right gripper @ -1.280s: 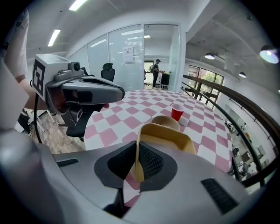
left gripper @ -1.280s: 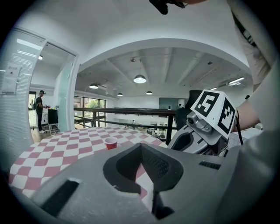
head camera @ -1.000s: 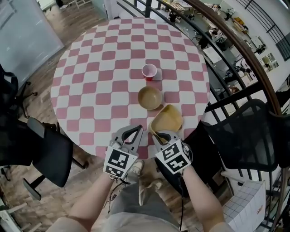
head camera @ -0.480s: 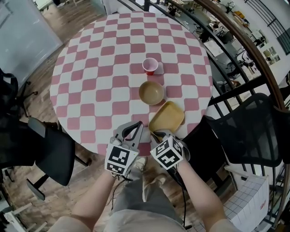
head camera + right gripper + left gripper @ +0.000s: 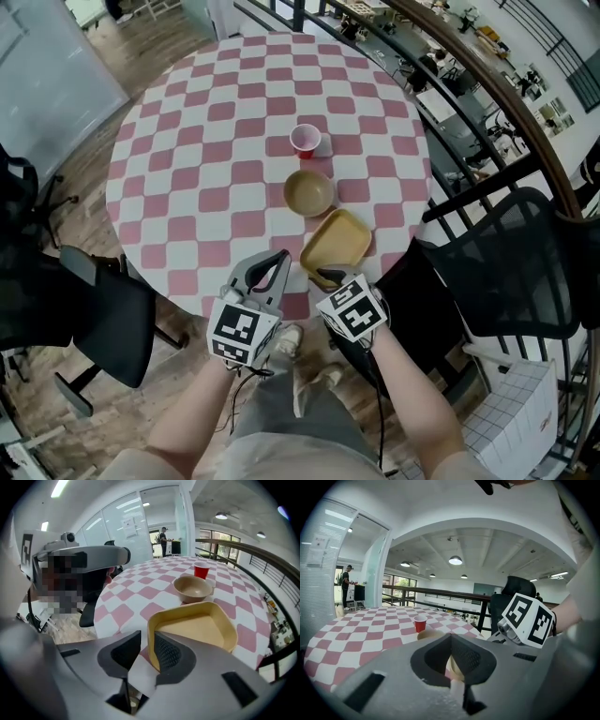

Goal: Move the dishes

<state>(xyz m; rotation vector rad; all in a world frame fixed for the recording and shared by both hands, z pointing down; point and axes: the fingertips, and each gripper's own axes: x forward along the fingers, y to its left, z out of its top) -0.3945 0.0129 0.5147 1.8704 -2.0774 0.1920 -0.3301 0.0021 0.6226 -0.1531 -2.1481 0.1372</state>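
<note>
1. Tray (image 5: 336, 246), tan and bare inside, lies at the checkered worktop's (image 5: 206, 169) near edge. My right gripper's (image 5: 325, 275) fingers have just been opening, its rim loose between them.
2. Beyond it stand a bare bowl (image 5: 308, 193) and a red cup (image 5: 305, 141).
3. My left gripper's (image 5: 278, 258) fingers are closed, empty.
4. A black chair (image 5: 492, 272) crowds the right.

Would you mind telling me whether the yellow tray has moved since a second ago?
Yes. The yellow tray was tilted up beside the round bowl; now it lies flat on the table, slightly farther from the bowl.
</note>
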